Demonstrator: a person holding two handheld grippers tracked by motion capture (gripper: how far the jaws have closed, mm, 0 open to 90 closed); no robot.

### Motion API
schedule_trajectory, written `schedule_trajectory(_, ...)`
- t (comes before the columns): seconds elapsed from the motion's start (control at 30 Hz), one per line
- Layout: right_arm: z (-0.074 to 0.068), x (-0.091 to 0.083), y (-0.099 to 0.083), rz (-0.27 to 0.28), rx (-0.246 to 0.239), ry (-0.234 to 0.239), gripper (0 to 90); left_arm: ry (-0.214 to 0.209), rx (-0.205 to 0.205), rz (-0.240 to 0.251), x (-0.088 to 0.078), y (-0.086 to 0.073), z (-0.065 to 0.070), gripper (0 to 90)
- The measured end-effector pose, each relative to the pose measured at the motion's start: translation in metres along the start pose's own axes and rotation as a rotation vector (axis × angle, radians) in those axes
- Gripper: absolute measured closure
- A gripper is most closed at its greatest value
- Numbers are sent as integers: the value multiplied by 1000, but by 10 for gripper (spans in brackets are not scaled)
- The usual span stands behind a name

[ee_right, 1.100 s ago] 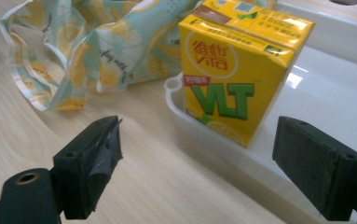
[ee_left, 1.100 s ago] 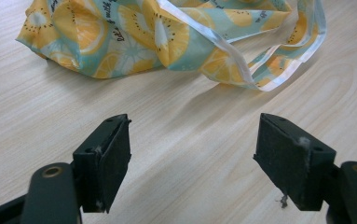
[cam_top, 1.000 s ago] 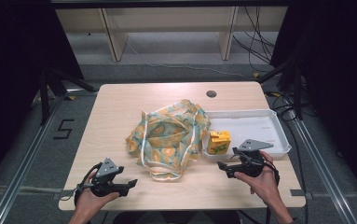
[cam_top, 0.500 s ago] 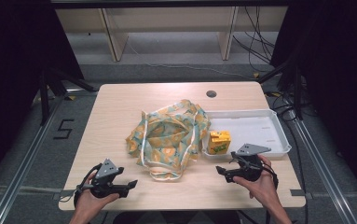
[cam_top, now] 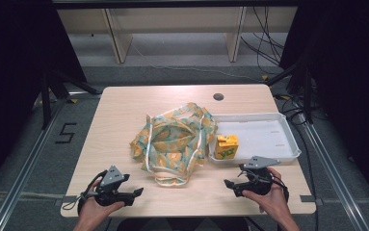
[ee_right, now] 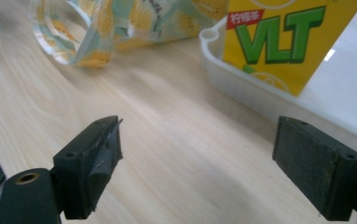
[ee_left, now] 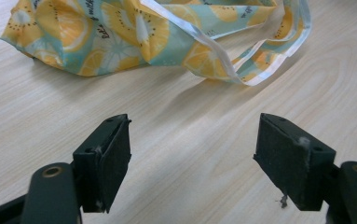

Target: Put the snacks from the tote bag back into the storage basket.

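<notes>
Both grippers, left gripper and right gripper, rest jaws apart, empty; fruit-print bag ahead between them, juice carton just beyond right, ready for reach.

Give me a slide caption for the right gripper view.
Open right gripper over the wooden table, facing a yellow VLT carton in a white tray.

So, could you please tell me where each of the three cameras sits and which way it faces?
High view: above the person's side, looking forward and down on the table; both hands hold grippers.
Left gripper view: rides the left gripper, open jaws facing the fruit-print bag.
Right gripper view: rides the right gripper, open jaws facing the yellow carton in the white tray.
Shared: all three show the bag.
</notes>
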State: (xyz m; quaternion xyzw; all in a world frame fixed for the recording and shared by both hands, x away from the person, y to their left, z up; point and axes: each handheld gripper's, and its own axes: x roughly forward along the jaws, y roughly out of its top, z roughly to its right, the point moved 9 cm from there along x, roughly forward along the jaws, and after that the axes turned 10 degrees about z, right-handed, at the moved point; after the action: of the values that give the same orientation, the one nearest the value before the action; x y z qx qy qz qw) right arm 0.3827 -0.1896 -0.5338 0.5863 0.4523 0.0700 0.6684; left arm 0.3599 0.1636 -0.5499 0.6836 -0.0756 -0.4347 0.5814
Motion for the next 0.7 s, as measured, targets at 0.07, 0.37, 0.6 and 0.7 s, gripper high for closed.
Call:
schedule_trajectory(0.07, -3, 0, -3, -3, -1, 6, 162, 2, -17, 3, 0, -1, 2, 259)
schedule_trajectory(0.37, -8, -3, -16, -46, 9, -5, 163, 3, -13, 17, 0, 0, 3, 259)
schedule_trajectory(0.6, -11, -6, -24, -65, 2, 0, 164, 10, -26, 12, 0, -1, 3, 259)
schedule_trajectory(0.7, -11, -8, -26, -68, 13, -9, 164, 3, -11, 7, 0, -1, 2, 259)
